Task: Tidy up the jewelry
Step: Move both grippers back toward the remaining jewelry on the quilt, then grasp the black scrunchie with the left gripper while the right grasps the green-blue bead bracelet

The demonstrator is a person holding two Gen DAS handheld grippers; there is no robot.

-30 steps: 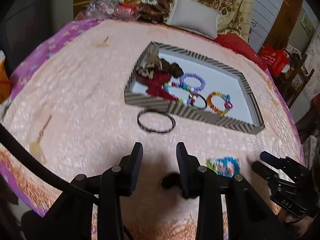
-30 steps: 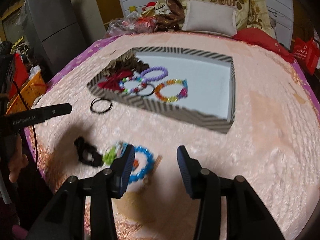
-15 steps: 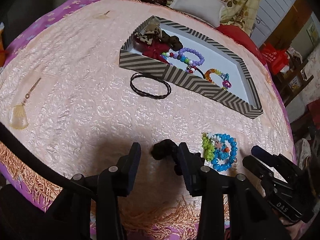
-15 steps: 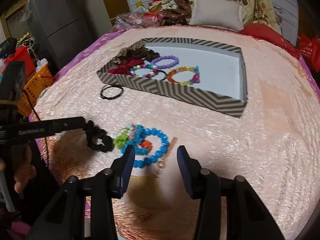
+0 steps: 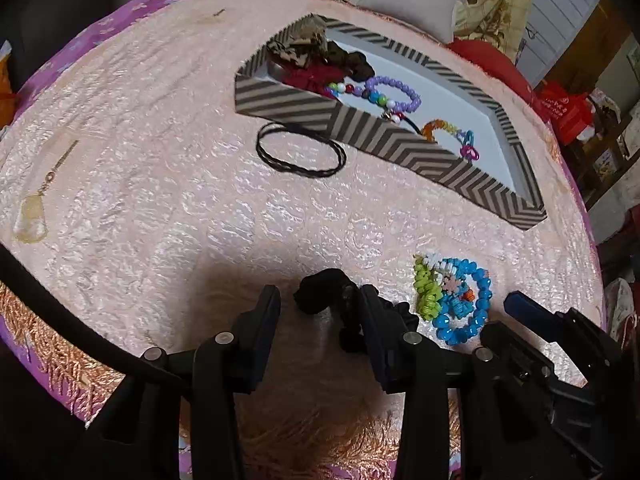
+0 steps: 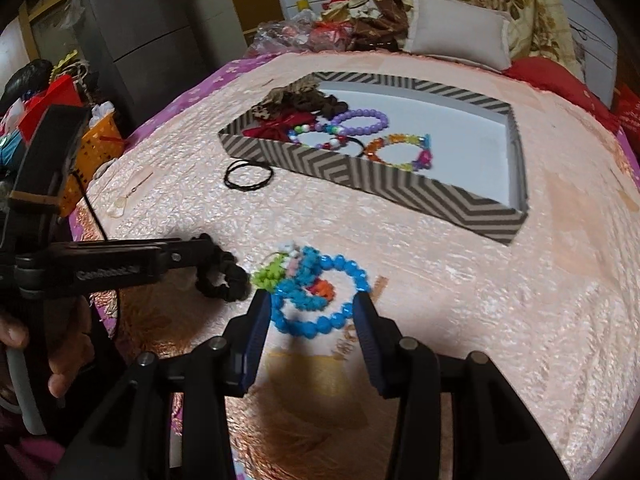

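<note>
We hold the left tongs (image 5: 318, 308) spread wide over the black scrunchie (image 5: 324, 290), gripping nothing. The right tongs (image 6: 310, 310) gape around the blue bead bracelet (image 6: 320, 300) without pinching it. Both pieces lie on the near part of the pink bedspread (image 6: 480, 280); the striped box (image 6: 400, 184) sits farther off, a black cord loop (image 5: 300, 152) just beside its near wall.

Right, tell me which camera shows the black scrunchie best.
The right wrist view: the black scrunchie lies almost whole beside the left gripper. In the left wrist view the scrunchie is partly hidden behind that gripper's own right jaw.
</note>
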